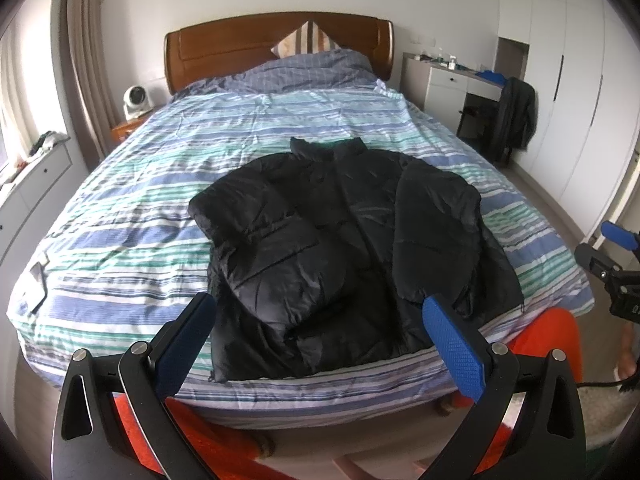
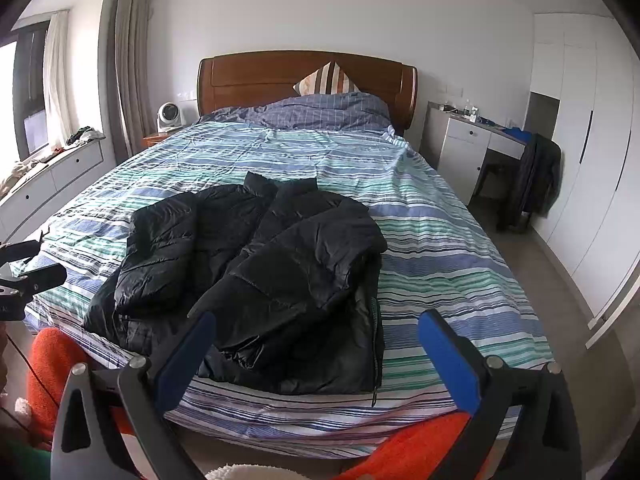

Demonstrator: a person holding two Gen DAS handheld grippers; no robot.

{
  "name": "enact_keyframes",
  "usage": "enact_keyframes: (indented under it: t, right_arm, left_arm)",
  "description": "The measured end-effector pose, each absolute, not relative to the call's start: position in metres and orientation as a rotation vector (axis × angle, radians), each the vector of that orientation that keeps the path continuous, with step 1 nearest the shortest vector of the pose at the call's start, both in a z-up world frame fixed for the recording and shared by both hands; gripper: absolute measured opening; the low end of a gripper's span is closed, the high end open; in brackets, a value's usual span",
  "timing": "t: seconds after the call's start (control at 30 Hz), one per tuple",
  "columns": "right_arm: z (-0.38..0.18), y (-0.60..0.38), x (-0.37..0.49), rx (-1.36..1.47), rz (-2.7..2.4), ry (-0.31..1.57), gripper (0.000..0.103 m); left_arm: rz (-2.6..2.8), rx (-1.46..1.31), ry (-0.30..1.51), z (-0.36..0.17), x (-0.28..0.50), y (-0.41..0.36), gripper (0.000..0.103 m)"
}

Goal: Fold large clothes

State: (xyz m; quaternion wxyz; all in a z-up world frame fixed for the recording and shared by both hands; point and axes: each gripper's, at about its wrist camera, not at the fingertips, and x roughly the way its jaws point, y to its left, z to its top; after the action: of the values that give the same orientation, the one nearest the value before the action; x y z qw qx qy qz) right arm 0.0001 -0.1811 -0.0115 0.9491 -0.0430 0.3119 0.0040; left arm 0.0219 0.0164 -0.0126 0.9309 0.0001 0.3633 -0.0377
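Observation:
A black puffer jacket [image 1: 344,240] lies front-up near the foot of the bed [image 1: 120,240], collar toward the headboard, both sleeves folded in over its body. It also shows in the right wrist view [image 2: 260,280]. My left gripper [image 1: 320,308] is open and empty, held back from the bed's foot edge, in front of the jacket's hem. My right gripper [image 2: 316,324] is open and empty, also back from the foot edge, before the jacket's right side. The right gripper shows at the far right of the left wrist view [image 1: 608,252].
The bed has a striped blue-green cover [image 2: 440,240] and a wooden headboard [image 2: 304,76] with pillows. A white desk [image 2: 468,140] and a chair with a dark garment [image 2: 536,180] stand at right, wardrobes [image 2: 592,160] beyond. A fan [image 2: 168,116] sits at left.

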Motion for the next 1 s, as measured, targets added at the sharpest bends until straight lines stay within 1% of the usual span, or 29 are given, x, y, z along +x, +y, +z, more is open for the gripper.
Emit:
enact_keyframes:
  t: [1.0]
  right_arm:
    - [-0.0059, -0.1776, -0.0055, -0.098, 0.024, 0.625, 0.103]
  left_arm:
    - [-0.073, -0.001, 0.727, -0.0069, 0.0148, 0.0177, 0.103]
